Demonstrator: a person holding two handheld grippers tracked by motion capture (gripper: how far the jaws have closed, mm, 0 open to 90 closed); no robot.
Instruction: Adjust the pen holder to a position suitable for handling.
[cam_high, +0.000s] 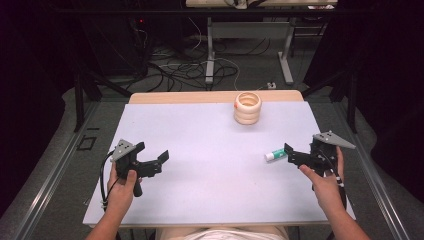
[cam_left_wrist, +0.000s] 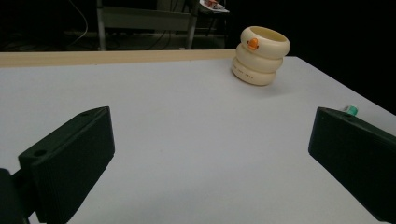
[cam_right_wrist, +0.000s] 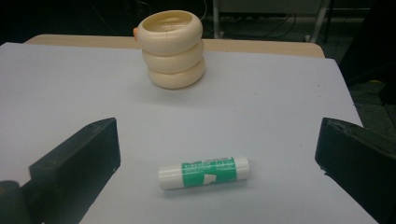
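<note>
A green-and-white glue stick (cam_right_wrist: 203, 171) lies flat on the white mat, also seen in the high view (cam_high: 275, 155). My right gripper (cam_right_wrist: 217, 140) is open, with a jaw on either side of the stick and neither touching it. From above, the right gripper (cam_high: 291, 155) sits just right of the stick. A cream holder made of stacked rings (cam_high: 247, 107) stands upright at the mat's far edge. The holder (cam_left_wrist: 260, 56) has a small orange bump near its rim. My left gripper (cam_high: 151, 152) is open over bare mat at the near left, its jaws (cam_left_wrist: 210, 140) holding nothing.
The white mat (cam_high: 200, 150) covers most of a wooden table whose far edge (cam_high: 190, 97) shows as a tan strip. Beyond the table are metal table legs (cam_high: 210, 55) and loose cables on the floor. The glue stick's cap end (cam_left_wrist: 350, 110) peeks past my left gripper's right jaw.
</note>
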